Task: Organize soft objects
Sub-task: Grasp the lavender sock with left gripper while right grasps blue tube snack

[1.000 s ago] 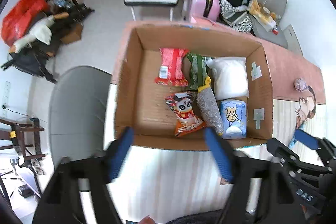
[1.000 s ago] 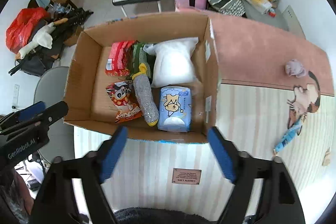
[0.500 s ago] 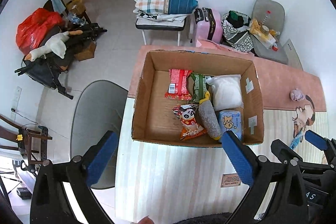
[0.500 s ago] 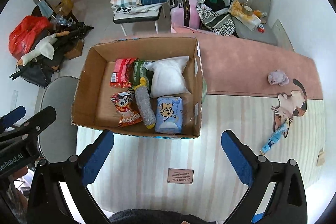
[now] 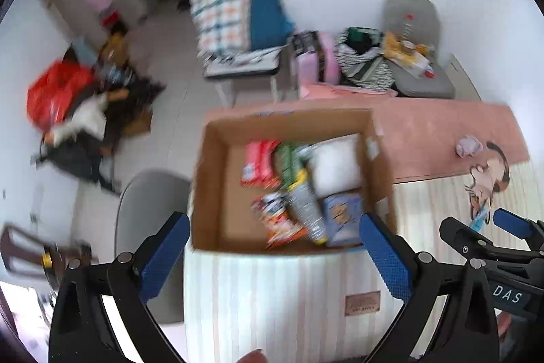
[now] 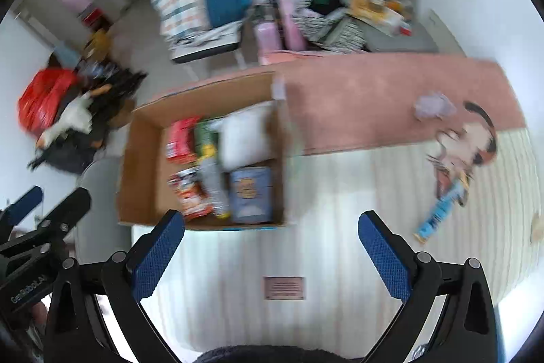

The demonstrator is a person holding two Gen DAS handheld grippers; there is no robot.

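A cardboard box [image 5: 210, 179] [image 6: 136, 165] stands on the striped tablecloth and holds several soft packets: a red pack [image 5: 258, 162], a white pillow bag [image 6: 244, 138], a blue tissue pack [image 6: 250, 193], a grey sponge-like roll [image 5: 306, 210] and a snack bag [image 6: 190, 193]. My left gripper [image 5: 272, 257] is open and empty, high above the box's near edge. My right gripper [image 6: 272, 252] is open and empty, above the cloth in front of the box. A blue packet [image 6: 438, 216] and a lilac soft lump [image 6: 433, 106] lie on the table to the right.
The table has a pink cloth [image 6: 374, 97] behind and a striped cloth [image 6: 306, 261] in front. A grey chair [image 5: 149, 210] stands left of the table. Chairs with bedding [image 5: 234, 12], a pink suitcase [image 5: 319, 60] and clutter stand behind.
Both grippers have risen and pulled back from the box, so it looks smaller and farther. Both have opened wider. The views are now blurred by motion.
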